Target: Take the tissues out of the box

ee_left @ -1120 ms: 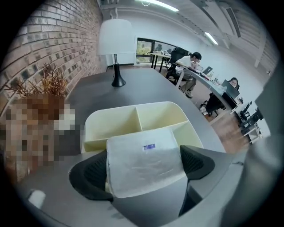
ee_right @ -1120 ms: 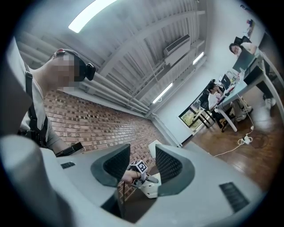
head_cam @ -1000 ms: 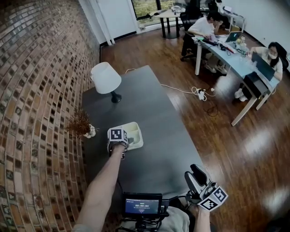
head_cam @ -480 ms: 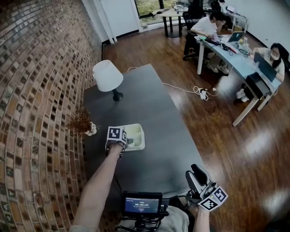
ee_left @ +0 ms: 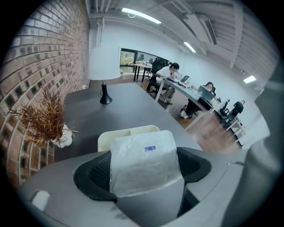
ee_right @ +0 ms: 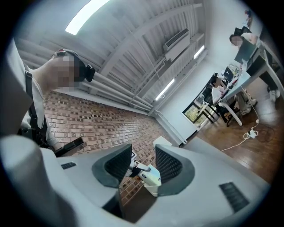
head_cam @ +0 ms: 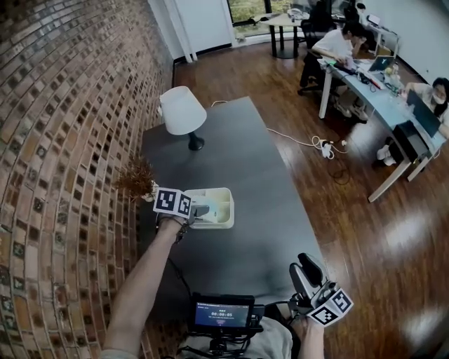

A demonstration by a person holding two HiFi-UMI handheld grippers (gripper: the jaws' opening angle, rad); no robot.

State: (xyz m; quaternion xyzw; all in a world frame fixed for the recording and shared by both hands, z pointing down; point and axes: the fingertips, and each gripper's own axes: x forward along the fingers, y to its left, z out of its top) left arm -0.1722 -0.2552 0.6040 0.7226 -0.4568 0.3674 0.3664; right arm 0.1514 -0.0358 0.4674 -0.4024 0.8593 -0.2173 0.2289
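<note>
My left gripper [ee_left: 143, 174], jaws just closing, pinches the tissue pack [ee_left: 141, 155] over the cream box [ee_left: 116, 134]. My right gripper [ee_right: 138, 165] hangs spread and empty, well apart from the box.

Moderately bright, even light. Daylight is admitted through the windows [head_cam: 245, 8] at the far end, and the ceiling strip lights [ee_left: 141, 15] are lit. Glare is thrown on the wood floor [head_cam: 401, 226]. Gripper views are fisheye-bent, with corners vignetted black and near edges blurred.

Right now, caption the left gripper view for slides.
Left gripper shut on a clear-wrapped white tissue pack above the cream plastic box.
</note>
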